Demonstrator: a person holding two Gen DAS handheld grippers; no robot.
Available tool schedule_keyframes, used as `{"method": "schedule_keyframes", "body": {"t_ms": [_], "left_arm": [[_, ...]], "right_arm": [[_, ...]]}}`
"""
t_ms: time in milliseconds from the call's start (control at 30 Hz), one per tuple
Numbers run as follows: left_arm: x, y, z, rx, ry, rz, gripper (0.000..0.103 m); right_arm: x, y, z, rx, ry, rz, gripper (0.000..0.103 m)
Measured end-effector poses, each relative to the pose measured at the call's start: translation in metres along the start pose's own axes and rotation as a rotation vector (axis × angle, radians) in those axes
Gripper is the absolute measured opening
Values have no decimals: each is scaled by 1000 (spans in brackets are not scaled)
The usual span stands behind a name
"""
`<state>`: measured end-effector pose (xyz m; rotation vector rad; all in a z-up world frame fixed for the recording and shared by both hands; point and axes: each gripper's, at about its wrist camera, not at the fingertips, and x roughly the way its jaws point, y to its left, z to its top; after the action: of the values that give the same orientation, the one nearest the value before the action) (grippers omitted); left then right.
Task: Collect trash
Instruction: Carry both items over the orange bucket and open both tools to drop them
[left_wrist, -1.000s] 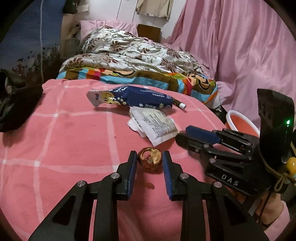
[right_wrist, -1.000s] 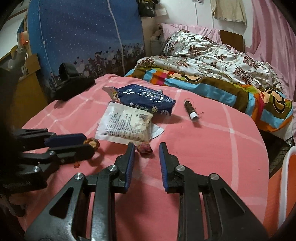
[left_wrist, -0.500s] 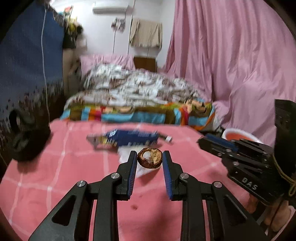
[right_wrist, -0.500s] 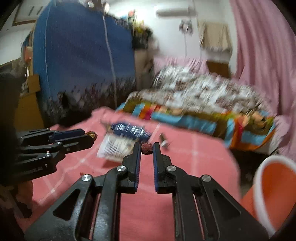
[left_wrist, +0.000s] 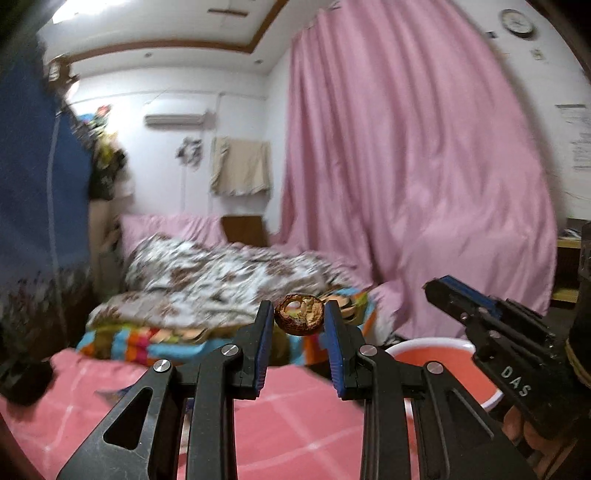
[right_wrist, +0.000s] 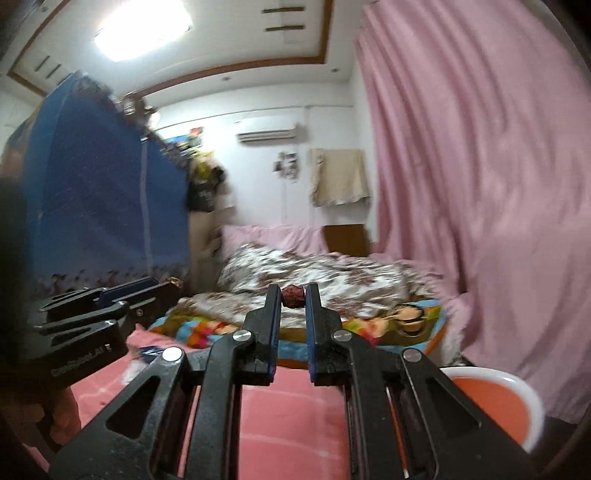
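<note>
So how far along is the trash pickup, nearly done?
Midway. Both scraps are lifted: the left gripper pinches a nut shell, the right gripper a small reddish scrap. Neither is in the orange bin yet. A blue wrapper still lies on the pink bedspread.

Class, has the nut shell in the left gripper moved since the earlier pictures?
Yes. The nut shell, clamped in the left gripper, has risen off the pink cloth and now sits level with the bed quilt.
</note>
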<state>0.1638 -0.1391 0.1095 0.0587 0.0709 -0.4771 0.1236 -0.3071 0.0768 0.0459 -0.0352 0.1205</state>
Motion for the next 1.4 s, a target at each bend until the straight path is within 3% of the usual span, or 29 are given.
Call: {"method": "schedule_keyframes", "body": {"t_ms": [233, 567, 767, 933, 1400], "left_arm": [[35, -52, 3, 41, 11, -137, 24], [101, -100, -13, -47, 215, -263, 24], [129, -116, -29, -74, 357, -304, 24], [148, -124, -47, -91, 477, -327, 24], [171, -132, -70, -114, 640, -357, 26]], "right_arm": [[-17, -58, -5, 51, 44, -155, 20], [-4, -128, -28, 178, 267, -296, 20], [4, -148, -46, 236, 374, -319, 20], [8, -160, -56, 277, 412, -327, 21], [9, -173, -67, 329, 467, -344, 21]]}}
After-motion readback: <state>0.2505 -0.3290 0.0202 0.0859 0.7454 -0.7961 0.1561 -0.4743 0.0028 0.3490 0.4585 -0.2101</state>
